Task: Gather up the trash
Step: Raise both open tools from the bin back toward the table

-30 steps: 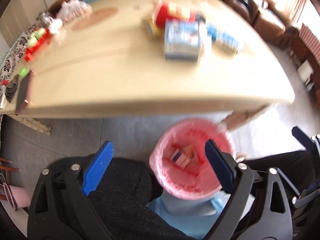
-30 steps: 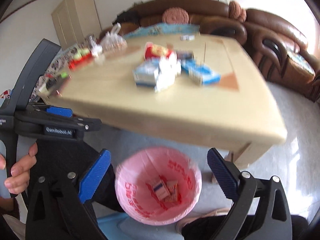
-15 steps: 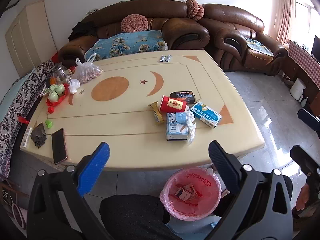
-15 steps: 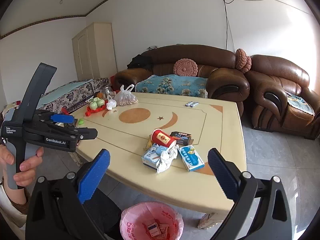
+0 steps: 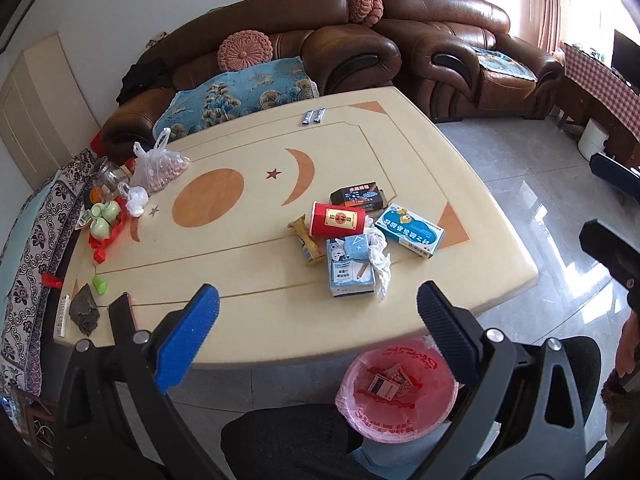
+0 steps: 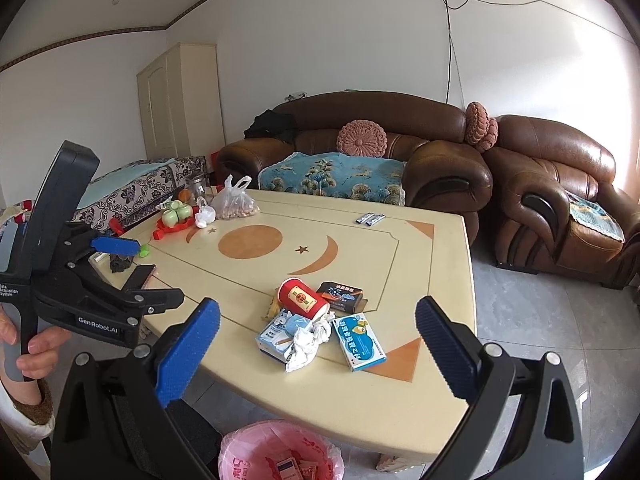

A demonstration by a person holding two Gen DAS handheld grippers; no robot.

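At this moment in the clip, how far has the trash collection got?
Done: a few small cartons lie in the pink-lined bin below the table edge. In hand: nothing; the left gripper and right gripper are both open and empty above the table. Left: the red cup, crumpled tissue, blue boxes, black box and snack wrapper are on the tabletop.
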